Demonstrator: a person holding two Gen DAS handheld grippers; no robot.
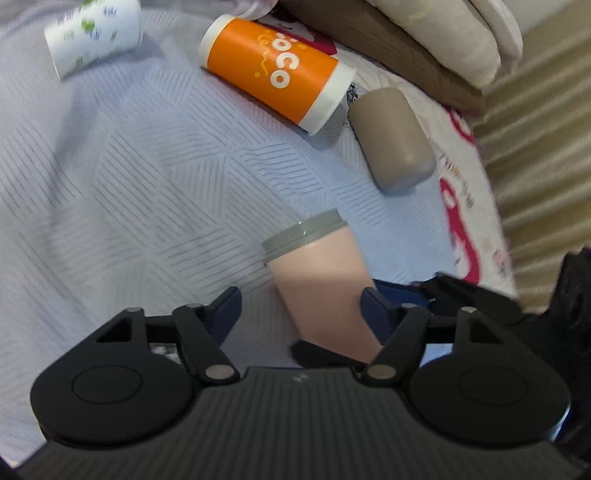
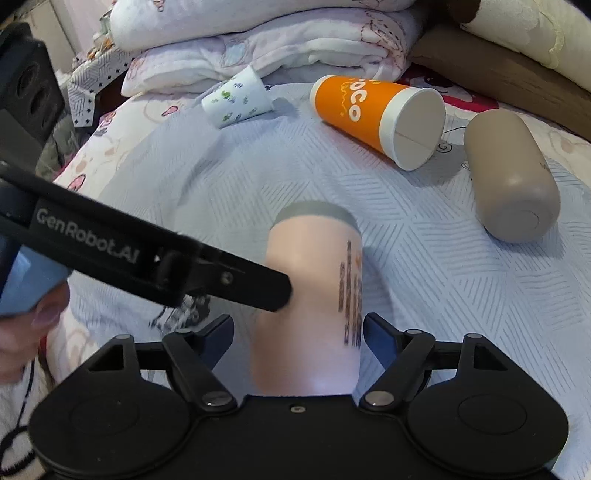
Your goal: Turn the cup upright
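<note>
At the bottom of the right wrist view, the right gripper (image 2: 298, 332) stood with its dark blue fingers spread wide on either side of a smooth, pale pink cup (image 2: 314, 295), neither pad clearly pressing its wall. The cup had a matte plastic look, a grey band at its far end and a column of dark printed text down its right side; its near end ran out of sight behind the gripper body, and motion blur softened its outline, so I could not tell whether it lay or tilted. A black finger of the left gripper (image 2: 273, 291) reached in from the left of the frame and touched the cup's left side. In the left wrist view the left gripper (image 1: 299, 314) was also spread wide, the same pink cup (image 1: 321, 295) sitting off centre against its right-hand finger, grey band pointing up the frame. Everything rested on a pale blue-grey bedspread (image 2: 258, 177) quilted in ribbed, angled stripes. Farther up, at the right, a rounded tan flask (image 2: 513, 177) lay on its side; left of it lay an orange paper cup (image 2: 369, 107) with white lettering and white rims, and farther left a small white paper cup (image 2: 236, 98) with green and blue specks. At the top of the frame were folded soft white blankets (image 2: 258, 29).
</note>
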